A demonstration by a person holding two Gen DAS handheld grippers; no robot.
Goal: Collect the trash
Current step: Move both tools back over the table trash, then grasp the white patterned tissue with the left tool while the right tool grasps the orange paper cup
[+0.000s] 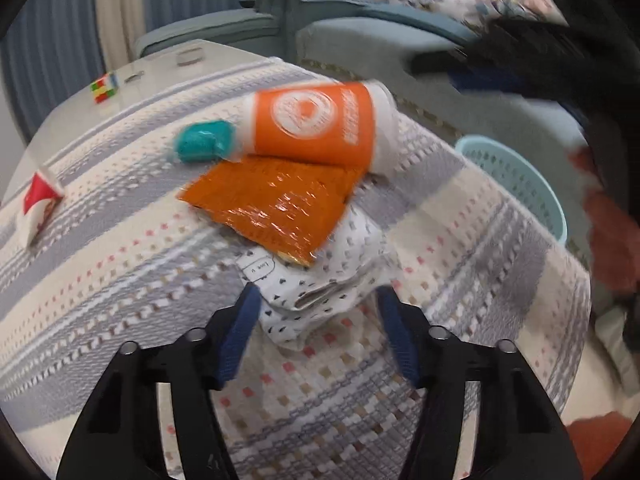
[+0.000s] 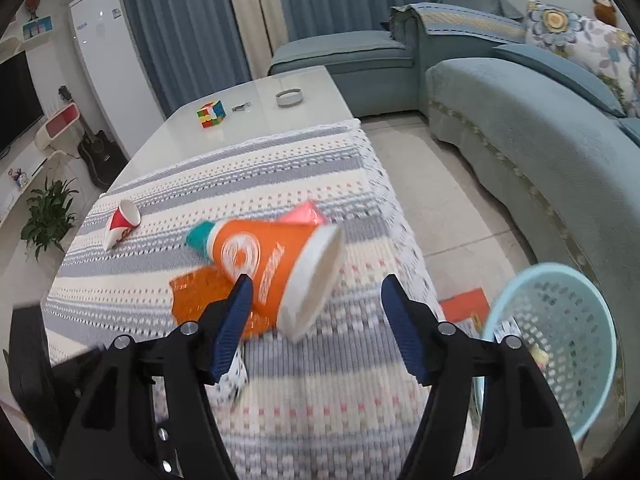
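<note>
An orange paper cup (image 1: 320, 124) (image 2: 264, 264) lies on its side on the striped tablecloth (image 1: 120, 264), over a shiny orange wrapper (image 1: 276, 204) (image 2: 192, 296). A teal lump (image 1: 204, 142) (image 2: 200, 236) sits at the cup's base. My left gripper (image 1: 316, 294) is open around a folded white patterned paper (image 1: 320, 280); the left pad touches its edge and the right pad stands clear. My right gripper (image 2: 316, 284) is open, with the cup's rim between its fingertips and not pressed. A small red and white cup (image 1: 38, 200) (image 2: 120, 220) lies far left.
A light blue mesh basket (image 2: 580, 344) (image 1: 516, 184) stands on the floor right of the table, with orange paper (image 2: 466, 306) beside it. A colour cube (image 2: 211, 114) and a ring lid (image 2: 289, 98) sit on the bare white tabletop (image 2: 304, 120). A blue sofa (image 2: 520, 140) curves along the right.
</note>
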